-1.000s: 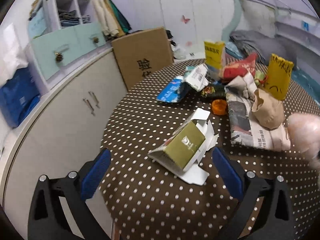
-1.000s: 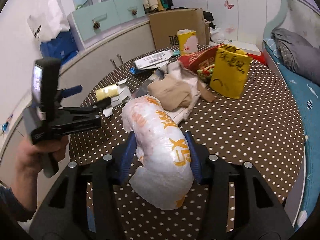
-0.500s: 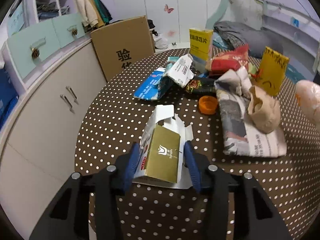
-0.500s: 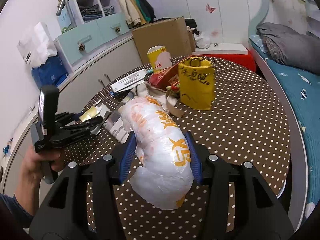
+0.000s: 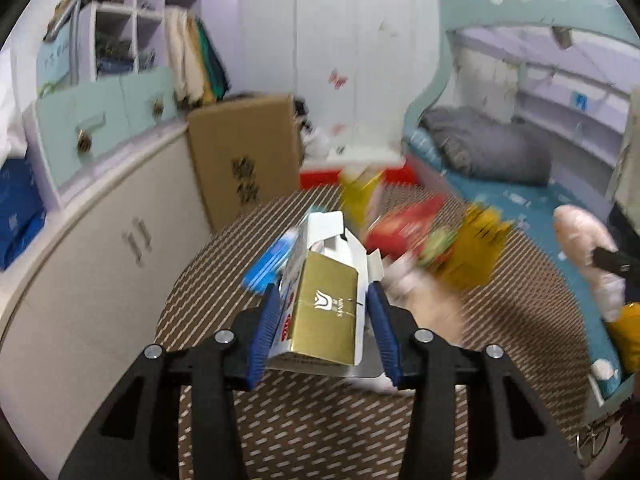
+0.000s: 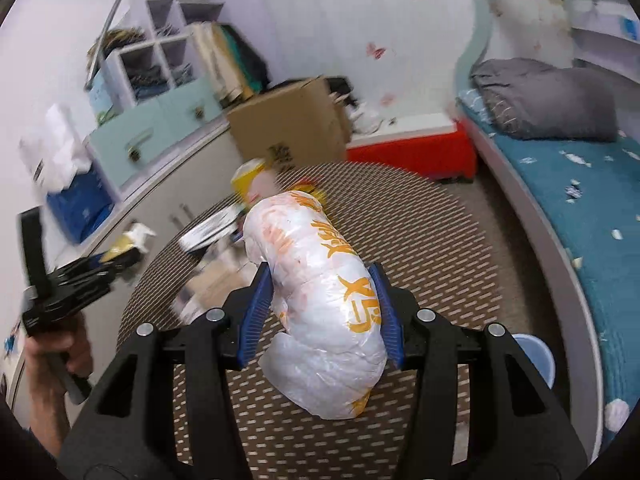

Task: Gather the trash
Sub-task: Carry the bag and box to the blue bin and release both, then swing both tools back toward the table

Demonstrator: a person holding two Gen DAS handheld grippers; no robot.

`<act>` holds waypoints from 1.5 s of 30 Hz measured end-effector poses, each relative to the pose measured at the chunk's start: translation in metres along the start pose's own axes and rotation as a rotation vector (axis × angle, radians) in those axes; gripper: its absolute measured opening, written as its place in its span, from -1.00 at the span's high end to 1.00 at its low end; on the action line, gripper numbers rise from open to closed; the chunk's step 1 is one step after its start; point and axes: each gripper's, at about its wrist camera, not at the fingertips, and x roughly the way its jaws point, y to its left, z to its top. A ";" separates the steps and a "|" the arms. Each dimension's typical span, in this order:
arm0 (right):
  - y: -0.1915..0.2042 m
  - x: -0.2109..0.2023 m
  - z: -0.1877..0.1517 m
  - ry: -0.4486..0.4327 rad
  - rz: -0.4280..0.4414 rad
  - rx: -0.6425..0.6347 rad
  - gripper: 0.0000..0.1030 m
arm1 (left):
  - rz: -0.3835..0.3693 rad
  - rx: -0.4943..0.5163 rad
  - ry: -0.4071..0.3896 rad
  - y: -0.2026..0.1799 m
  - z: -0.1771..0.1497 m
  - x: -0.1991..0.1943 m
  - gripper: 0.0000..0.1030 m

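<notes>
Trash now sits in both claws: the left gripper, wide open a second ago, clamps the gold carton, lifted off the dotted table. At three o'clock, the right gripper still pinches the white plastic bag. Remaining litter lies beyond at one o'clock; both pieces look ready for binning.

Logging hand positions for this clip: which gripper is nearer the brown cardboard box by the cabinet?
Left, as far as the views show. The left gripper, clamping the gold carton, sits on the box's side of the table; the right gripper, clamping the white plastic bag, is toward the bed side.
</notes>
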 end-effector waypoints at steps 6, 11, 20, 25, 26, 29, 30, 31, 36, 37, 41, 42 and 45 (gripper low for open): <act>-0.062 -0.036 0.027 -0.067 -0.114 0.072 0.06 | -0.140 0.015 -0.074 -0.068 0.035 -0.014 0.13; -0.121 -0.049 0.036 -0.079 -0.215 0.152 0.05 | -0.273 0.021 -0.049 -0.131 0.054 0.003 0.13; -0.276 0.024 -0.041 0.183 -0.364 0.479 0.05 | -0.436 0.104 0.102 -0.258 0.058 0.062 0.13; -0.357 0.075 -0.112 0.338 -0.398 0.652 0.05 | -0.482 0.180 0.222 -0.324 0.049 0.101 0.13; -0.363 0.080 -0.117 0.351 -0.402 0.666 0.05 | -0.488 0.195 0.239 -0.334 0.046 0.108 0.13; -0.390 0.100 -0.138 0.383 -0.394 0.729 0.00 | -0.498 0.252 0.297 -0.371 0.034 0.130 0.13; -0.397 0.105 -0.141 0.386 -0.398 0.744 -0.02 | -0.500 0.269 0.319 -0.382 0.031 0.137 0.13; -0.405 0.108 -0.143 0.387 -0.394 0.759 -0.16 | -0.504 0.289 0.345 -0.394 0.024 0.145 0.13; -0.419 0.101 -0.141 0.369 -0.385 0.813 -0.41 | -0.514 0.354 0.428 -0.433 0.009 0.176 0.13; -0.419 0.095 -0.138 0.353 -0.391 0.817 -0.42 | -0.519 0.372 0.445 -0.442 0.004 0.181 0.13; -0.415 0.047 -0.119 0.234 -0.419 0.829 -0.50 | -0.534 0.427 0.505 -0.471 -0.014 0.199 0.13; -0.413 0.038 -0.116 0.213 -0.426 0.821 -0.55 | -0.539 0.445 0.520 -0.478 -0.019 0.202 0.13; -0.402 0.005 -0.098 0.137 -0.445 0.781 -0.70 | -0.540 0.483 0.547 -0.494 -0.029 0.212 0.10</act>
